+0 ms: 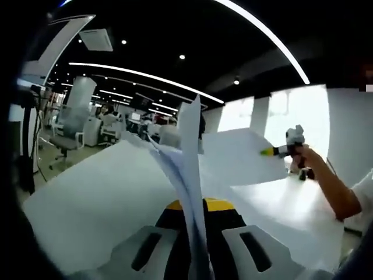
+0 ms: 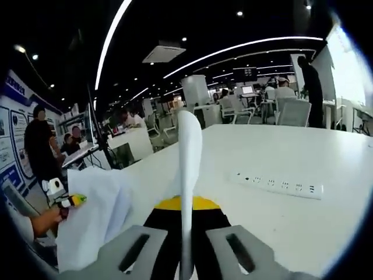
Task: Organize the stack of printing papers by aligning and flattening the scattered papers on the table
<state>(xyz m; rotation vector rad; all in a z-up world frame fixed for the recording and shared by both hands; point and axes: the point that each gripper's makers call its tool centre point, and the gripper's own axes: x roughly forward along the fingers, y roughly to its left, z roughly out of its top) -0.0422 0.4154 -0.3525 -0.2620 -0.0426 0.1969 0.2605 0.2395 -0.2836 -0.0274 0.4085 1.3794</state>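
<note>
A stack of white printing papers (image 1: 116, 186) is held up above the white table (image 1: 291, 216) between both grippers. My left gripper (image 1: 197, 245) is shut on one edge of the sheets, which rise edge-on between its jaws. At the far side of the stack, my right gripper (image 1: 273, 151), held by a hand, clamps the opposite edge. In the right gripper view, my right gripper (image 2: 183, 245) is shut on the paper (image 2: 93, 216), which stands edge-on in the middle. The left gripper (image 2: 73, 200) pinches the sagging far corner at the left.
A white power strip (image 2: 280, 185) lies on the table (image 2: 262, 151) to the right of the paper. A person's forearm (image 1: 332, 186) reaches in from the right. Office chairs, desks and several people fill the room behind.
</note>
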